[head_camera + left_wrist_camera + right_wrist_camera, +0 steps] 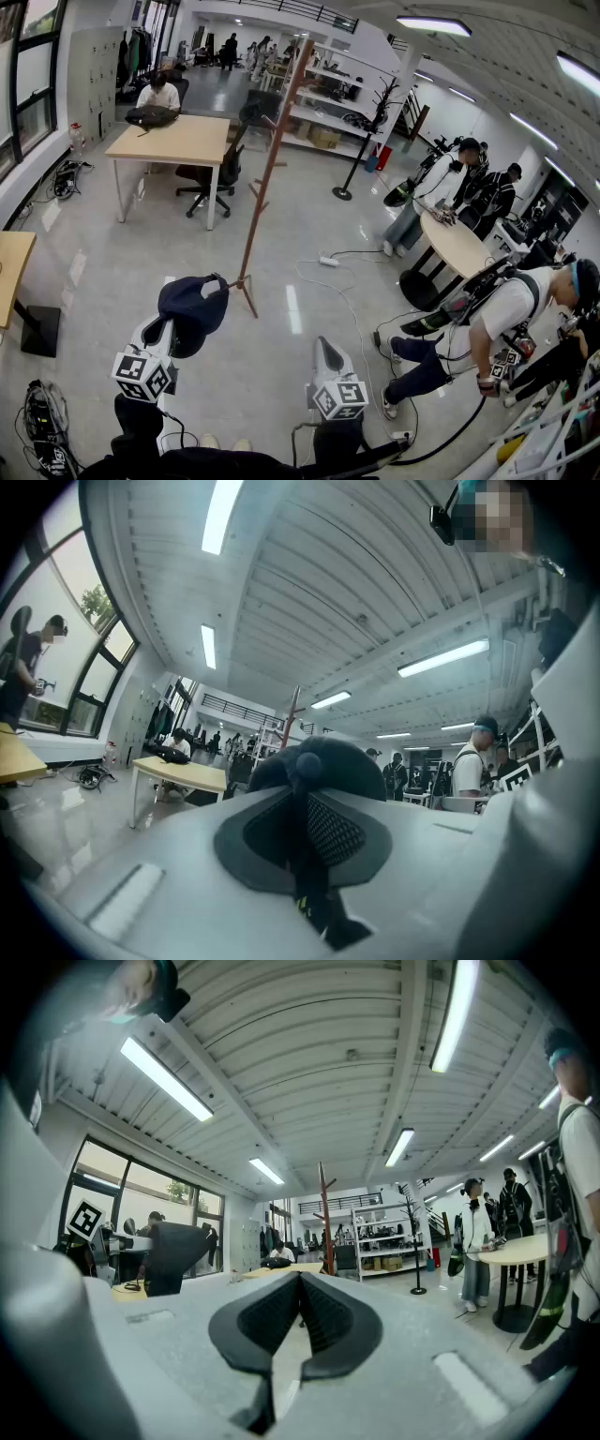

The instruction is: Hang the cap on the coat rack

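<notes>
Left gripper view: left gripper (304, 789) jaws clamped on fabric of the dark cap (349, 764), its crown bulging just past the tips; right gripper (300, 1283) jaws together

A dark navy fabric cap (192, 302); reddish-brown wooden coat rack (272, 155); glossy pale grey floor (281, 281); white left tongs (176, 323) and right tongs (324, 347) (black-and-white square markers on both).

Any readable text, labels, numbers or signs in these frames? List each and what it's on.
No readable text in any view.
Left cube and right cube: black-and-white square patterns only, no letters.
Cap: no print visible.
Shelf boxes: too small to read.
</notes>
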`<state>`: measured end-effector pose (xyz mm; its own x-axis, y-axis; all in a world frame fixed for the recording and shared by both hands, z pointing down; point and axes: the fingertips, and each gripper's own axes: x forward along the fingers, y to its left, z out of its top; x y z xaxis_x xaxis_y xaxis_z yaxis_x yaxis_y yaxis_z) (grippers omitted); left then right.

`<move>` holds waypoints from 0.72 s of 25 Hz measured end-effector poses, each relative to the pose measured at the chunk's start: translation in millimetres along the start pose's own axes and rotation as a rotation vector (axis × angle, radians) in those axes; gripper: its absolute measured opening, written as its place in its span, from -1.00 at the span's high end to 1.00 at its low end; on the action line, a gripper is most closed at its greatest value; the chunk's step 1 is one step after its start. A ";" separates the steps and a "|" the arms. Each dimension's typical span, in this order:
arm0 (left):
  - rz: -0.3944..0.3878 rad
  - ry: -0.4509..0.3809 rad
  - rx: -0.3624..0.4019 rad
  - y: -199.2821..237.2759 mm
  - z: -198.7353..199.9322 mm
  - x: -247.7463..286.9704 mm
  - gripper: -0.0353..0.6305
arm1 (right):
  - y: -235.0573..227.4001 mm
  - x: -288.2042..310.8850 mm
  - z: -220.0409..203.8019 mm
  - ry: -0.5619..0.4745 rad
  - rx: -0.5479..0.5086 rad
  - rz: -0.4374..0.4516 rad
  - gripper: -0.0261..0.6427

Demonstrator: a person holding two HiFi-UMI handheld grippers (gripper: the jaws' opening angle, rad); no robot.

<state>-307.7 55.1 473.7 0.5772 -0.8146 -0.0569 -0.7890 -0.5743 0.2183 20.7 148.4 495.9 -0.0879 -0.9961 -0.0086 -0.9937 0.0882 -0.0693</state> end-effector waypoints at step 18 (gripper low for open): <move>-0.007 0.006 -0.006 -28.4 -12.3 21.6 0.83 | -37.1 -7.7 -0.6 -0.022 0.025 -0.010 0.92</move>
<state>-270.3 54.8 478.3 0.5841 -0.8100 -0.0525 -0.7836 -0.5796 0.2237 58.2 152.8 499.2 -0.0760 -0.9967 -0.0293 -0.9925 0.0785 -0.0940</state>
